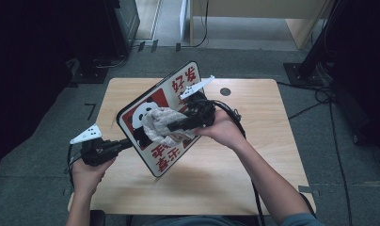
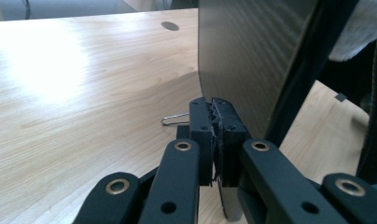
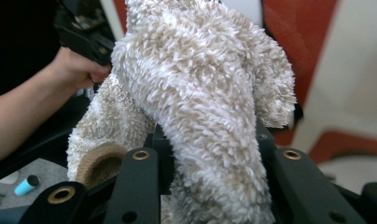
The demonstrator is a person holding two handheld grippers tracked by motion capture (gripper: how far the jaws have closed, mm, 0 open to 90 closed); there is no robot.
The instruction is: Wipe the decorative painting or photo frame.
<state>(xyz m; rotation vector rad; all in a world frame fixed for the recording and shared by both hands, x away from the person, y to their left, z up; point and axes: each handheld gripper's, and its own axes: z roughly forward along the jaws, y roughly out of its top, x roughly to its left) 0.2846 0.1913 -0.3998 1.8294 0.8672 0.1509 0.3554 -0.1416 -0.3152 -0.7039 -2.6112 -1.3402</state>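
A flat sign board (image 1: 167,96) with a panda picture and red characters is held tilted above the table. My left gripper (image 1: 118,146) is shut on the board's lower left edge; in the left gripper view its jaws pinch the dark back of the board (image 2: 242,60) at the left gripper's tips (image 2: 213,122). My right gripper (image 1: 178,125) is shut on a fluffy beige-and-white cloth (image 1: 162,123) and presses it against the board's printed face. In the right gripper view the cloth (image 3: 200,93) bulges between the jaws, with the board's red and white face (image 3: 336,70) behind it.
The wooden table (image 1: 254,141) has a round cable hole (image 1: 225,91) near its far edge. A bent wire clip (image 2: 173,119) lies on the tabletop by the left jaws. A small blue cylinder (image 3: 26,185) lies on the floor. Cables run over the floor at right.
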